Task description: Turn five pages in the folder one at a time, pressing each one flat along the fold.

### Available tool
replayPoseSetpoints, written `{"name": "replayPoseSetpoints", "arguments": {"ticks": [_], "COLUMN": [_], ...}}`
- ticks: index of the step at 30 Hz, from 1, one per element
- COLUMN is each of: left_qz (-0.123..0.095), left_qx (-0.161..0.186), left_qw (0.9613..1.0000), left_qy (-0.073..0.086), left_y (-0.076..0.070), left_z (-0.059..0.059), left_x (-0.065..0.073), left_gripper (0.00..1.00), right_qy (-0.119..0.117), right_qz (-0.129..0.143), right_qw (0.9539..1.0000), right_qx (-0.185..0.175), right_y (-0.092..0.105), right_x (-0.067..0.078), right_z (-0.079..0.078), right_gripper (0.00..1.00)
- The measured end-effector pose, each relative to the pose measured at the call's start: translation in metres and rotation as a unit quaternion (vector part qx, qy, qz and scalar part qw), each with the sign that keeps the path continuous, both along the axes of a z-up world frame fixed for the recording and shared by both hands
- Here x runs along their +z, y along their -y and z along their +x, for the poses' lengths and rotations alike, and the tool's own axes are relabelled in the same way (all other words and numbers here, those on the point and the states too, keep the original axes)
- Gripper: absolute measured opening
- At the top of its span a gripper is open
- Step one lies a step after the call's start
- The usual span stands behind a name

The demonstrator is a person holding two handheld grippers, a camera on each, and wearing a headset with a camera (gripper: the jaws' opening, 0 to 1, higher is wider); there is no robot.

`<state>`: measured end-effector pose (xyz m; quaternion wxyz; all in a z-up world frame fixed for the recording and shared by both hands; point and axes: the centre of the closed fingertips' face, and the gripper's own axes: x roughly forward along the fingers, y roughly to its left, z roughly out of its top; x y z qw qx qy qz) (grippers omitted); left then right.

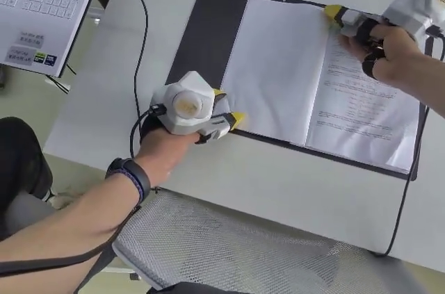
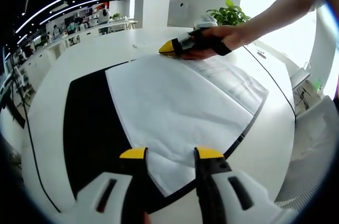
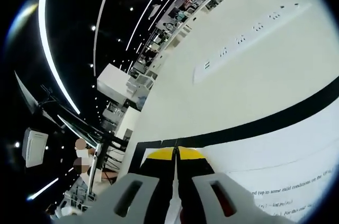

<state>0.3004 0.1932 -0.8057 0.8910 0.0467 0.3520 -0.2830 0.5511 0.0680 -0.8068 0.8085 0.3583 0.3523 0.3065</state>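
Head view: the open folder (image 1: 208, 30) lies on the desk (image 1: 292, 176), and its fold (image 1: 318, 75) runs away from you. Your right gripper (image 1: 334, 11) sits at the fold's far end, and the left gripper (image 1: 228, 107) at the near corner of the left page (image 1: 274, 64). Left gripper view: the jaws stand apart, with that corner between them. Right gripper view: the jaws are pressed together with nothing between, tips at the fold.

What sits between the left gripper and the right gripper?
The blank page, lying across the open folder from left gripper to right gripper, seen in the left gripper view.
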Motion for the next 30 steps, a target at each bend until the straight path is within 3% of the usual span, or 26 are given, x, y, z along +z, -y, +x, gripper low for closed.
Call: {"name": "replayPoseSetpoints", "arguments": {"ticks": [5,15,30], "left_qz": [0.000,-0.002,-0.006], "left_qx": [0.001,0.003,0.004], "left_qw": [1.0000,1.0000,1.0000], "left_qy": [-0.001,-0.002,-0.001], "left_y": [0.000,0.000,-0.002], "left_z": [0.001,0.001,0.002], "left_x": [0.000,0.001,-0.001], "left_gripper": [0.33,0.33,0.31], "right_qy": [-0.003,-0.012,0.007], "right_qz": [-0.005,0.000,-0.006], "right_qw": [1.0000,0.9999,0.9987], "right_qx": [-0.005,0.001,0.049], "right_y": [0.001,0.002,-0.001], "right_x": [-0.004,-0.005,-0.005], "right_z": [0.010,0.007,-0.032], "right_gripper": [0.00,0.00,0.00]}}
